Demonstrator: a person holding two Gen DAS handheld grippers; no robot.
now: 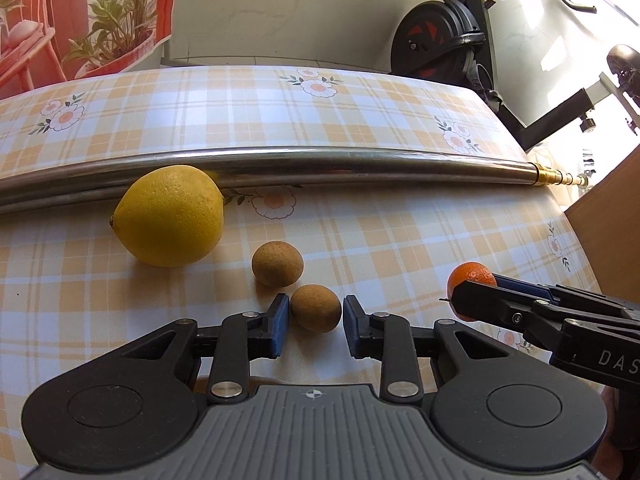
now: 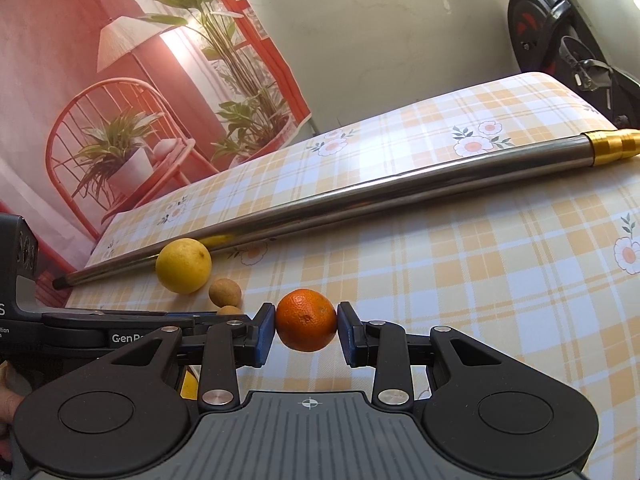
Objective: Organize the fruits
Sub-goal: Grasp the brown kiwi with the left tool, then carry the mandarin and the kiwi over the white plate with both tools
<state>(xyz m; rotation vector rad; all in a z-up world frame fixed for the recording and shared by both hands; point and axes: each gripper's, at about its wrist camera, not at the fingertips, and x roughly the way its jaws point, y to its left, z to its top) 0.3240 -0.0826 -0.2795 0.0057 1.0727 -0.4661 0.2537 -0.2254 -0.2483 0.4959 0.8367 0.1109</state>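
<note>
- On the checked table (image 1: 400, 248), left tongs (image 1: 315, 322) are clamped on a small brown fruit (image 1: 315, 308); a second brown fruit (image 1: 277, 263) lies just beyond, beside the lemon (image 1: 170, 216).
- Right tongs (image 2: 306, 326) grip the orange (image 2: 306, 320).
- Metal tube (image 1: 280, 166) lies across behind, touching the lemon.

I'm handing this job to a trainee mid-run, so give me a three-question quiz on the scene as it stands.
1. True or false: the right gripper grips the orange.
2. Which fruit touches the metal pole? A) lemon B) orange
3. How many small brown fruits are in view?

Key: 1 true; 2 A; 3 two: one on the tablecloth, one between the left gripper fingers.
</note>
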